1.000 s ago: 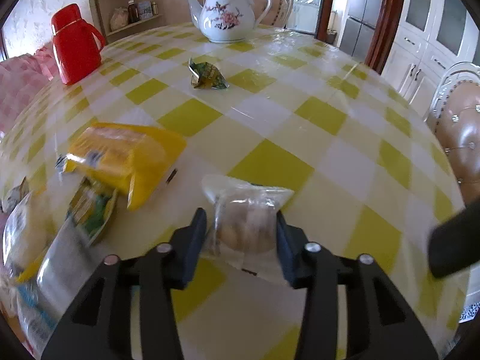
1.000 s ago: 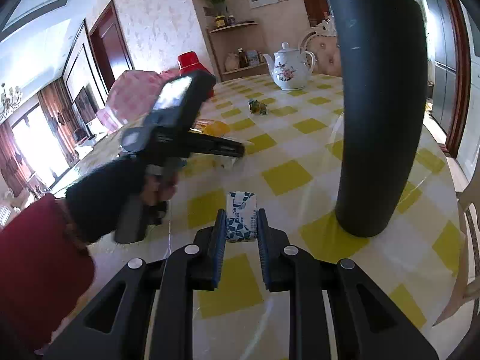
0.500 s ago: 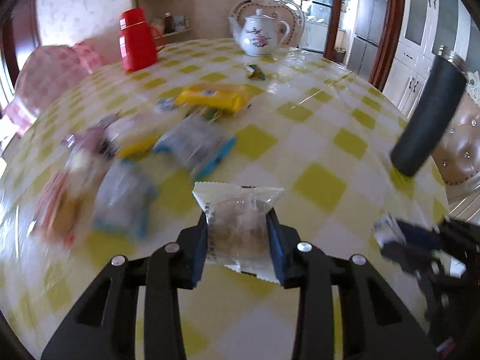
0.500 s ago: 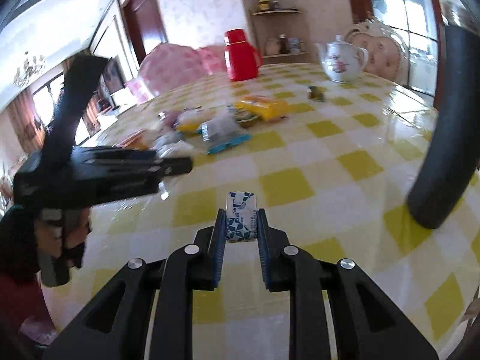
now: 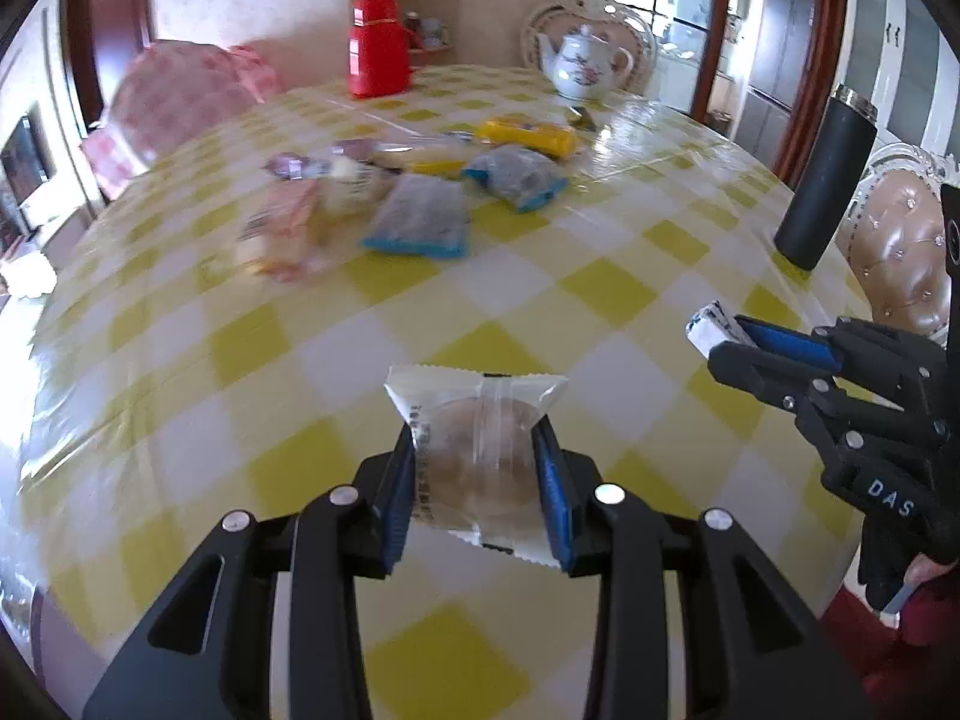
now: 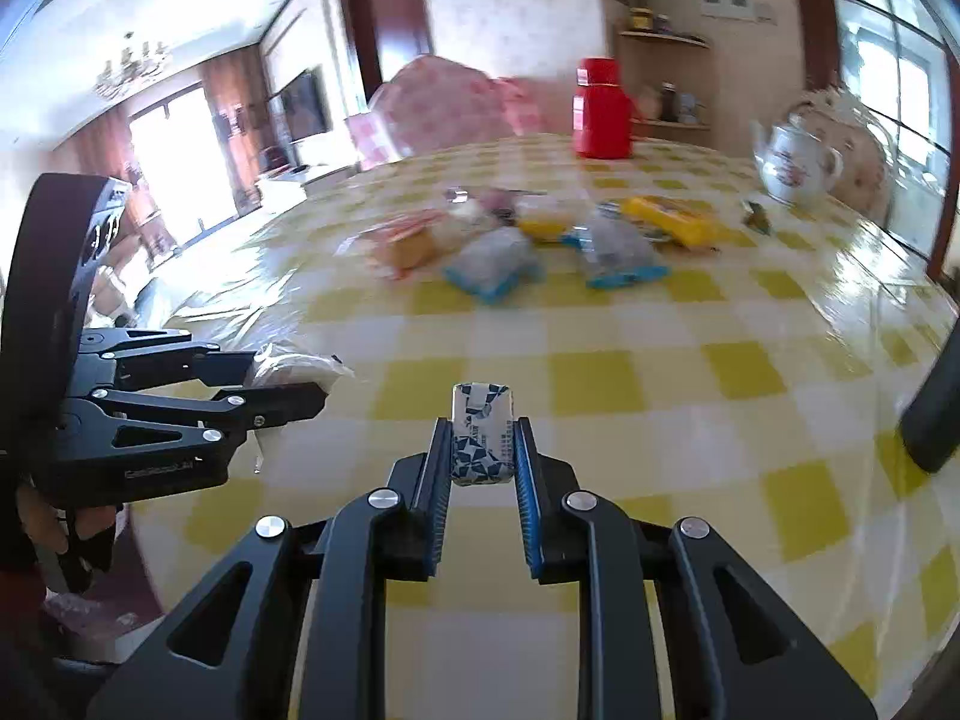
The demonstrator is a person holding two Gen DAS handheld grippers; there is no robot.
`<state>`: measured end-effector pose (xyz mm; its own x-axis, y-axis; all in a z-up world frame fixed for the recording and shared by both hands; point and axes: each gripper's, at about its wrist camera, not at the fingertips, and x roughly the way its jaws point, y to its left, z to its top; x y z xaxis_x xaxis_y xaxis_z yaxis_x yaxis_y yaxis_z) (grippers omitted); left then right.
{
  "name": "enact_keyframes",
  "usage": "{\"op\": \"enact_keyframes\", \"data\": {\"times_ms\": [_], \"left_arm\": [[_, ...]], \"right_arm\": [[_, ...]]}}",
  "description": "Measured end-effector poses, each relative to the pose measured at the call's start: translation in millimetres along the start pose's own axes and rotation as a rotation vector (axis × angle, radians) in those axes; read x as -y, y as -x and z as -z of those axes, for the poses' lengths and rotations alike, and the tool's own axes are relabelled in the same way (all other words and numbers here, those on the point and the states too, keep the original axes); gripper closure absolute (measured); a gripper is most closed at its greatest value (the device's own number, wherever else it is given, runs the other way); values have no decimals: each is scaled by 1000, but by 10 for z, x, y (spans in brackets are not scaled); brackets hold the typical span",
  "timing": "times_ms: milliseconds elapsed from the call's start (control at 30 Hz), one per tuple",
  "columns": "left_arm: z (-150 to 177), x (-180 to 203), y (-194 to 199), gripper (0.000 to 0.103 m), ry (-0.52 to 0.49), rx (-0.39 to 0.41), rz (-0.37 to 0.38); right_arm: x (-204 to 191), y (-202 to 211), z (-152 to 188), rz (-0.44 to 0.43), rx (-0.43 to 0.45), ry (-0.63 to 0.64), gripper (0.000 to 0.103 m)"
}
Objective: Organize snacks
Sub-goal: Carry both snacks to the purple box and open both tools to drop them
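Snacks in both grips, lifted clear of the tabletop [image 5: 606, 291]. Left hand-held gripper [image 5: 480, 480] pinches a clear-wrapped round pastry [image 5: 477, 456]; right hand-held gripper [image 6: 483, 450] is clamped on a small blue-white packet [image 6: 482, 435] (likely for sorting). Snack pile [image 5: 414, 192] sits well apart; bare checked cloth lies between, dark flask [image 5: 825, 174] near the right edge.

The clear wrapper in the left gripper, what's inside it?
Inside the clear wrapper, held by the left gripper, sits one round, pale brown cake or pastry. Its sides are covered by the blue pads, and whatever filling it may have cannot be seen.
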<state>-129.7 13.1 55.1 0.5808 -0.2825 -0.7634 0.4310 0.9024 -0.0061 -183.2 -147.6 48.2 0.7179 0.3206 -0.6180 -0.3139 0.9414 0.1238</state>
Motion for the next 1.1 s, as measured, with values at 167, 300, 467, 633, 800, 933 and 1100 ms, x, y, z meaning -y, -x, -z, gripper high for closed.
{"op": "enact_keyframes", "data": {"times_ms": [167,300,467,633,800,933,1100], "left_arm": [[330,-206,409,66,47,31,-43],[575,-377,707,66,88,54,-76],[915,-667,1059,66,148,74,-116],[1339,-1085,1308,66,236,51,-178],[1794,-1530,1526,66,338,25,-254],[2069,-1856,1615,66,405,-1,-319],[2259,-2106,1610,65,459,-32,-371]], "right_arm": [[-469,32,40,-57,-3,82,82],[-836,63,66,-97,-1,155,82],[-1309,67,71,-157,-14,237,82],[-1901,34,96,-233,-27,361,82],[-2506,-55,173,-324,-61,470,82],[-2933,-149,309,-375,-101,554,82],[-3337,-276,457,-460,-171,601,82]]}}
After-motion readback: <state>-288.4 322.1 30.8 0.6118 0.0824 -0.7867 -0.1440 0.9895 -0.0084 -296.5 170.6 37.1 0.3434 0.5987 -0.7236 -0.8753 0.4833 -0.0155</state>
